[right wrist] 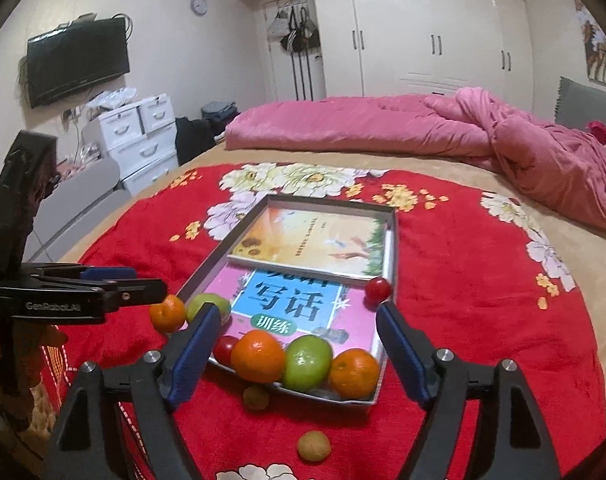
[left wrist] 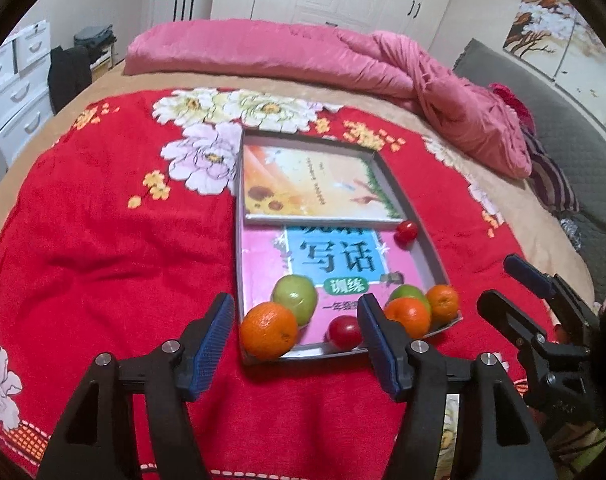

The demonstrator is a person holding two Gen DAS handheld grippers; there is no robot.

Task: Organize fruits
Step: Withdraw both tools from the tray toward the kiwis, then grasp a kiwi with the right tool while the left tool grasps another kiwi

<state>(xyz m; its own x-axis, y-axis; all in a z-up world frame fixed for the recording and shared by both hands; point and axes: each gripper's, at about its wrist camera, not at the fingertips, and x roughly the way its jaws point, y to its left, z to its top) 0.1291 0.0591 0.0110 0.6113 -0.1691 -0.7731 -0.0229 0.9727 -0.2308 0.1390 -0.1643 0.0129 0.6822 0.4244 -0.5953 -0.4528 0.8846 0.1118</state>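
Note:
A shallow grey tray (left wrist: 429,240) (right wrist: 391,240) lined with two books lies on the red flowered blanket. At its near end sit three oranges (left wrist: 269,330) (right wrist: 258,355), two green apples (left wrist: 295,298) (right wrist: 308,362) and a red tomato (left wrist: 344,331) (right wrist: 224,350). Another tomato (left wrist: 406,232) (right wrist: 378,289) rests at the tray's right wall. Two walnuts (right wrist: 256,397) (right wrist: 313,445) lie on the blanket in front of the tray. My left gripper (left wrist: 297,344) is open and empty above the tray's near left corner. My right gripper (right wrist: 299,360) is open and empty above the near fruit.
A crumpled pink duvet (left wrist: 343,60) (right wrist: 463,136) lies across the far side of the bed. White drawers (right wrist: 143,136) stand beside the bed at left. The red blanket (left wrist: 103,240) spreads wide left of the tray.

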